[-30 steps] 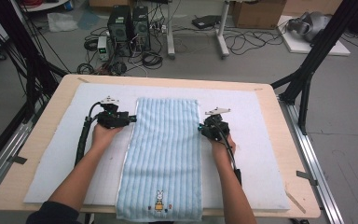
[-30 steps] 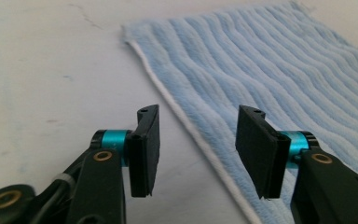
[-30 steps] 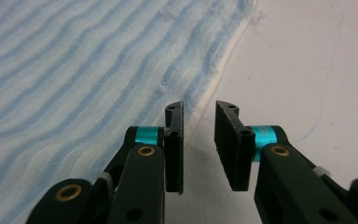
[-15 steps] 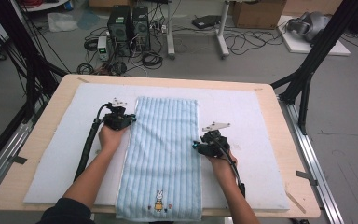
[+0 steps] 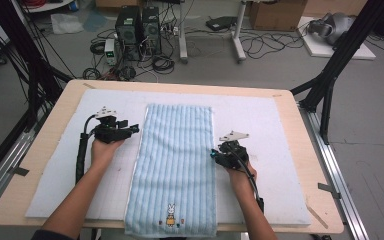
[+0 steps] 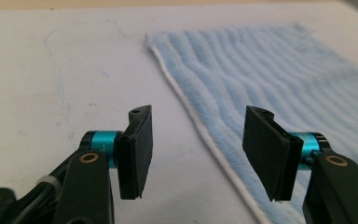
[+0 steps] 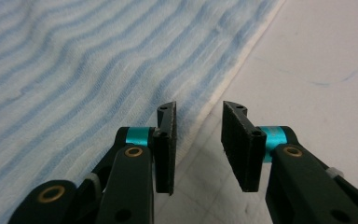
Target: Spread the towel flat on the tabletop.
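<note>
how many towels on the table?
1. A light blue striped towel lies flat down the middle of the white mat, between the left gripper and right gripper.

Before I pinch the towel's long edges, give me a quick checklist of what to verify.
1. Left gripper open: ok.
2. Right gripper open: ok, though narrower.
3. Towel lying flat on the white mat: ok.
4. Left gripper straddling the white hem: ok.
5. Right gripper at the towel's other edge: ok, hem runs between its jaws.
6. Both at matching height along the towel: not ok, the right sits nearer the person.
</note>
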Available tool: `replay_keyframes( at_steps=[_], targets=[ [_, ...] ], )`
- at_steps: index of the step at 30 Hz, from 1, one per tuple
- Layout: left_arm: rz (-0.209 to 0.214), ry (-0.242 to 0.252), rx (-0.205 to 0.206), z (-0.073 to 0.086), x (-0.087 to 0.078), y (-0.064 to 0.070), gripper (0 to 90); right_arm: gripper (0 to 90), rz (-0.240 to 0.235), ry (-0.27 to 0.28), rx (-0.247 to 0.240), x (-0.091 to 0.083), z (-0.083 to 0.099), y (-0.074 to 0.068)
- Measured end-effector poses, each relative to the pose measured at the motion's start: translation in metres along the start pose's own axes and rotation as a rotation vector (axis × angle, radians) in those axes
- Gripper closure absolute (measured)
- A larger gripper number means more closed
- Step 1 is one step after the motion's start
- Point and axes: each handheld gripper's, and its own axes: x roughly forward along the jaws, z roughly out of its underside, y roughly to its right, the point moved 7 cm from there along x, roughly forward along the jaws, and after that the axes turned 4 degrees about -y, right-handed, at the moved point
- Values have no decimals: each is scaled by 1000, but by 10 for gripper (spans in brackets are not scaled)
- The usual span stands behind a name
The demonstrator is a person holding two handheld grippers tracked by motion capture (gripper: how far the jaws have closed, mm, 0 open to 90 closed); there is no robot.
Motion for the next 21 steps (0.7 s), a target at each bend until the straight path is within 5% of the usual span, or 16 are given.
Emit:
replay_keyframes(
  at_steps=[5, 7, 14, 18, 21],
  targets=[
    [102, 81, 12, 1, -24, 11, 336, 527, -31, 76, 7, -21, -1, 8],
    [111, 101, 13, 2, -31, 14, 262, 464, -34, 107, -4, -30, 0, 10],
    [189, 148, 40, 10, -52, 23, 181, 186, -45, 123, -10, -44, 14, 26],
    [204, 197, 89, 7, -60, 29, 194, 116, -37, 180, -2, -53, 14, 34],
    [173, 231, 158, 10, -66, 31, 198, 114, -30, 196, -4, -60, 15, 35]
  ],
)
